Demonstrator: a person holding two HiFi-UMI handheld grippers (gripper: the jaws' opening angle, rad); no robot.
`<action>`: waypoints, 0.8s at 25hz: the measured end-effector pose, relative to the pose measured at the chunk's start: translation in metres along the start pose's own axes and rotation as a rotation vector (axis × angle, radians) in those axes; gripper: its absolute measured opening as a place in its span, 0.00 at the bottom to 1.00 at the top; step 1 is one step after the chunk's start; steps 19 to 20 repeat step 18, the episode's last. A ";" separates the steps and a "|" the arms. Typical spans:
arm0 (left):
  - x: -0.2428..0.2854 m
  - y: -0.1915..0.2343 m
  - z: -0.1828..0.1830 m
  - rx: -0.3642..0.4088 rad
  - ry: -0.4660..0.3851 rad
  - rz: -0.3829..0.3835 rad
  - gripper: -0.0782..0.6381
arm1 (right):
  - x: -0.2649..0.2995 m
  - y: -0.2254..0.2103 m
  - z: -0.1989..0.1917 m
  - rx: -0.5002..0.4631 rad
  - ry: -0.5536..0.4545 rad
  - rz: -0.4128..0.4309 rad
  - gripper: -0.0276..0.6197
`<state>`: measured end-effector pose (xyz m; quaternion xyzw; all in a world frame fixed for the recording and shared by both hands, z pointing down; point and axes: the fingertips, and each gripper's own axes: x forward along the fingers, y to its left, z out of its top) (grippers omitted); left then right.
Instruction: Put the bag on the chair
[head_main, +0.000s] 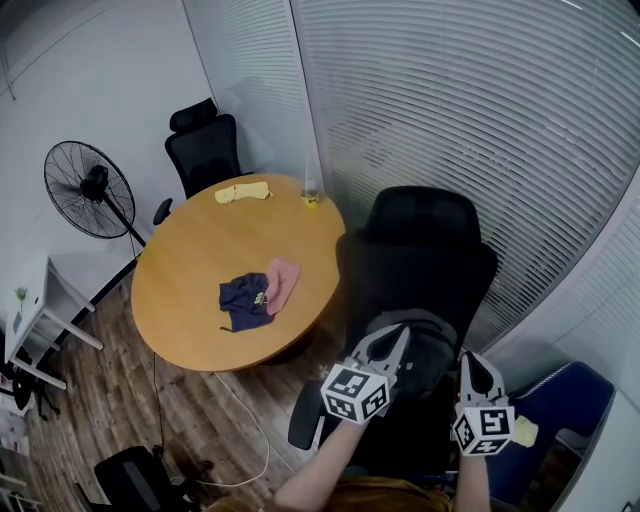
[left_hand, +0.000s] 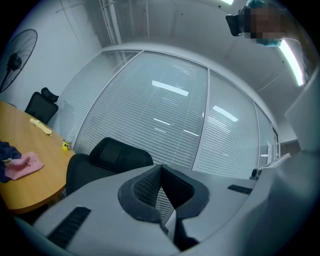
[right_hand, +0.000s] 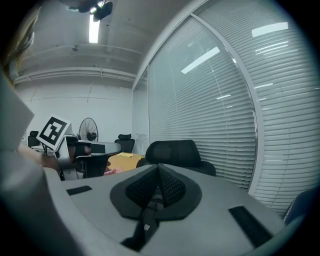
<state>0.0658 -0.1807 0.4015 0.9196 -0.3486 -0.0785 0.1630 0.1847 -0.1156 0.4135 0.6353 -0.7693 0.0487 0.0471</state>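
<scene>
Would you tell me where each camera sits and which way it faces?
Head view: on the person's head, facing steeply down at the table, chair and bag; forearms, left gripper and right gripper show.
Left gripper view: rides the left gripper, faces the chair and blinds past its closed jaws.
Right gripper view: rides the right gripper, faces likewise; jaws closed on a dark strap; left gripper shows leftward.
Shared: chair, table.

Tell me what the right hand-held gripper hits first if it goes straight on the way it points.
Probably the chair backrest, which sits just beyond the tips of the right hand-held gripper. Depth is hard to judge from here.
</scene>
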 end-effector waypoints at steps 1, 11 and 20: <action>-0.001 0.001 -0.001 -0.003 0.001 0.001 0.14 | 0.000 0.001 0.000 0.000 0.004 -0.003 0.06; -0.008 0.011 -0.002 -0.007 0.011 0.014 0.14 | 0.002 0.006 0.001 -0.008 0.021 -0.012 0.06; -0.013 0.021 0.000 -0.020 0.003 0.029 0.14 | 0.004 0.015 -0.003 0.003 0.021 0.000 0.06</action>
